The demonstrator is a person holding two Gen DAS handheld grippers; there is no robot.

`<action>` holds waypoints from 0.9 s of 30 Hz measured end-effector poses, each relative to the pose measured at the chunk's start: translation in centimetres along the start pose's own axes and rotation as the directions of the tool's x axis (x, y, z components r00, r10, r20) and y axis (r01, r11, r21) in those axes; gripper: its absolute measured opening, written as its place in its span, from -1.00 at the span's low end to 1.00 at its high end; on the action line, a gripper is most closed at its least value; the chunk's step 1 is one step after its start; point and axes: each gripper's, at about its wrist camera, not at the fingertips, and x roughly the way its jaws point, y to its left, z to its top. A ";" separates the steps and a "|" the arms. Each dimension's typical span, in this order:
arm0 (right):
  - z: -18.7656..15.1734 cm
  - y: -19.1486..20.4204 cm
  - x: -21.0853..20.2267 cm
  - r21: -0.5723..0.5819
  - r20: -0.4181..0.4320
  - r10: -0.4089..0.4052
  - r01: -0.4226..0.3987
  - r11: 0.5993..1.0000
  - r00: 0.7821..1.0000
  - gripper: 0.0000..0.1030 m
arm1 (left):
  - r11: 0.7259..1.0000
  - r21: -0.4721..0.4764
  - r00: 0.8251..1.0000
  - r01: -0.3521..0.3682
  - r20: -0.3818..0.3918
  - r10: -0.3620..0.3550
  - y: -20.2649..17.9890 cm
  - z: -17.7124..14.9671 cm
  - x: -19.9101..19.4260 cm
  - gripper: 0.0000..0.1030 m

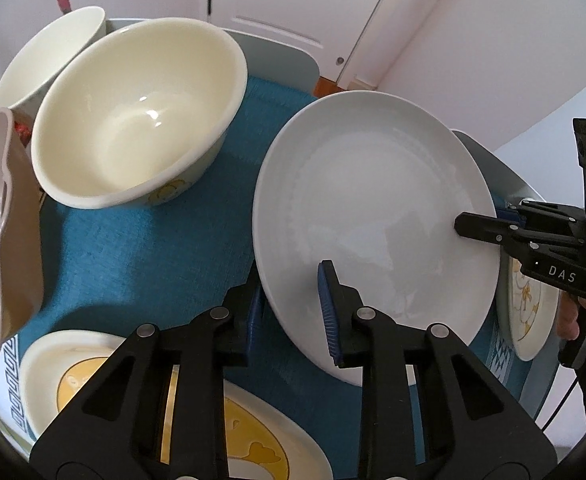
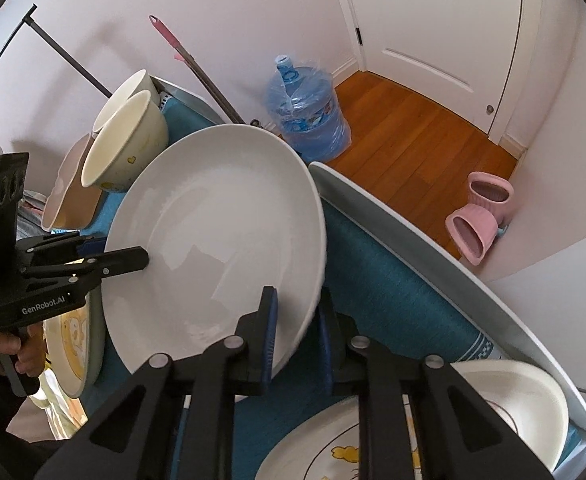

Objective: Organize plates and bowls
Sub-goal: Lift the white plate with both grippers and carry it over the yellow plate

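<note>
A large plain white plate [image 1: 373, 208] [image 2: 217, 232] hangs tilted over the blue tablecloth [image 1: 153, 248]. My left gripper [image 1: 293, 316] is shut on its near rim, one blue pad on the upper face and one underneath. From the right wrist view the left gripper [image 2: 133, 260] bites the plate's left edge. My right gripper [image 2: 297, 336] is shut on the opposite rim, and from the left wrist view the right gripper [image 1: 477, 228] reaches in from the right. A cream bowl [image 1: 133, 120] [image 2: 125, 148] stands behind the plate, with a white bowl [image 1: 53, 48] beyond it.
A pinkish-brown dish [image 1: 1, 220] sits at the left edge. Yellow-patterned plates [image 1: 253, 440] [image 2: 325, 452] and a bowl [image 1: 65, 360] lie near me, another patterned plate [image 1: 529, 308] at the right. A white bowl [image 2: 525, 400] sits by the table edge [image 2: 413, 232]. A water jug [image 2: 305, 112] and pink slippers [image 2: 481, 216] are on the floor.
</note>
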 end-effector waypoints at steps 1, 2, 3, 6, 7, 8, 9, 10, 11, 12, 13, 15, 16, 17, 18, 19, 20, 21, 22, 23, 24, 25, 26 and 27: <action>-0.1 0.0 0.0 -0.002 0.002 -0.001 0.001 1.000 1.000 -0.66 | 1.000 0.002 1.000 -0.001 0.002 0.001 0.4 0.5 0.3 -0.55; -0.1 0.1 0.0 -0.002 0.003 -0.002 0.002 1.000 1.000 -0.66 | 1.000 0.005 1.000 -0.004 0.005 0.004 0.4 0.4 0.2 -0.55; -0.2 0.1 -0.1 0.001 0.005 -0.001 0.001 1.000 1.000 -0.66 | 1.000 0.009 1.000 -0.008 0.010 0.007 0.1 0.4 0.1 -0.55; -0.2 0.3 -0.4 0.002 0.017 -0.002 0.002 1.000 1.000 -0.66 | 1.000 0.015 1.000 -0.011 0.020 0.010 -0.4 0.0 -0.6 -0.55; -0.2 0.4 -0.6 0.000 0.023 -0.004 0.004 1.000 1.000 -0.66 | 1.000 0.015 1.000 -0.012 0.026 0.011 -0.8 0.0 -0.8 -0.55; -0.3 0.6 -1.0 -0.004 0.031 -0.006 0.006 1.000 1.000 -0.66 | 1.000 0.016 0.999 -0.011 0.033 0.010 -0.7 0.1 -1.3 -0.55; -0.3 0.7 -1.3 -0.009 0.040 -0.009 0.009 1.000 0.999 -0.66 | 1.000 0.019 0.999 -0.009 0.044 0.008 -0.6 -0.1 -1.7 -0.55; -0.3 1.0 -1.8 -0.014 0.051 -0.012 0.013 1.000 0.999 -0.66 | 1.000 0.023 0.999 -0.008 0.051 0.007 -0.5 -0.3 -2.3 -0.55; -0.4 1.3 -2.2 -0.015 0.060 -0.014 0.015 1.000 0.998 -0.66 | 1.000 0.026 0.998 -0.005 0.061 0.004 -0.5 -0.4 -2.8 -0.55; -0.5 1.6 -2.7 -0.015 0.069 -0.015 0.016 1.000 0.997 -0.66 | 1.000 0.027 0.998 -0.003 0.070 0.001 -0.4 -0.5 -3.4 -0.55; -0.6 2.0 -3.2 -0.014 0.078 -0.016 0.017 1.000 0.997 -0.66 | 1.000 0.028 0.997 0.001 0.079 -0.003 -0.2 -0.7 -4.1 -0.55; -0.8 3.0 -4.4 -0.011 0.097 -0.020 0.021 1.000 0.995 -0.66 | 1.000 0.030 0.995 0.008 0.097 -0.011 0.2 -1.1 -5.6 -0.55; -1.0 3.7 -5.1 -0.006 0.109 -0.022 0.023 1.000 0.994 -0.66 | 0.999 0.033 0.995 0.011 0.103 -0.015 0.4 -1.3 -6.3 -0.55; -1.2 4.3 -5.5 -0.001 0.114 -0.024 0.025 1.000 0.993 -0.66 | 0.999 0.037 0.994 0.015 0.110 -0.019 0.7 -1.6 -7.1 -0.55; -1.4 5.1 -6.0 0.005 0.120 -0.028 0.028 1.000 0.992 -0.66 | 0.999 0.042 0.993 0.016 0.115 -0.021 0.9 -1.8 -7.8 -0.55; -1.7 5.8 -6.4 0.011 0.125 -0.032 0.031 0.999 0.992 -0.66 | 0.999 0.048 0.992 0.019 0.122 -0.025 1.1 -2.2 -8.5 -0.55; -2.0 6.7 -6.8 0.016 0.128 -0.040 0.038 0.999 0.991 -0.66 | 0.998 0.056 0.991 0.022 0.128 -0.029 1.5 -2.6 -9.3 -0.55; -2.3 7.6 -7.1 0.020 0.132 -0.049 0.047 0.999 0.990 -0.66 | 0.998 0.065 0.991 0.025 0.130 -0.033 2.2 -2.8 -10.2 -0.55; -2.7 8.5 -7.3 0.023 0.138 -0.059 0.056 0.998 0.989 -0.66 | 0.997 0.078 0.990 0.027 0.135 -0.037 2.5 -3.3 -10.9 -0.55; -3.2 9.6 -7.5 0.032 0.143 -0.067 0.063 0.998 0.988 -0.66 | 0.996 0.088 0.990 0.028 0.137 -0.040 2.9 -3.7 -11.4 -0.55; -3.6 10.4 -7.6 0.043 0.148 -0.070 0.064 0.997 0.987 -0.66 | 0.994 0.103 0.989 0.029 0.141 -0.043 3.5 -4.2 -12.2 -0.55; -4.0 11.3 -7.8 0.057 0.155 -0.072 0.064 0.996 0.985 -0.66 | 0.993 0.114 0.989 0.030 0.142 -0.047 4.3 -4.8 -13.0 -0.55; -4.5 12.3 -7.8 0.072 0.162 -0.077 0.066 0.995 0.984 -0.66 | 0.992 0.125 0.989 0.032 0.142 -0.050 4.8 -5.1 -13.5 -0.55; -4.9 13.1 -7.8 0.085 0.167 -0.081 0.068 0.994 0.983 -0.66 | 0.990 0.137 0.989 0.035 0.136 -0.054 5.5 -5.6 -14.0 -0.55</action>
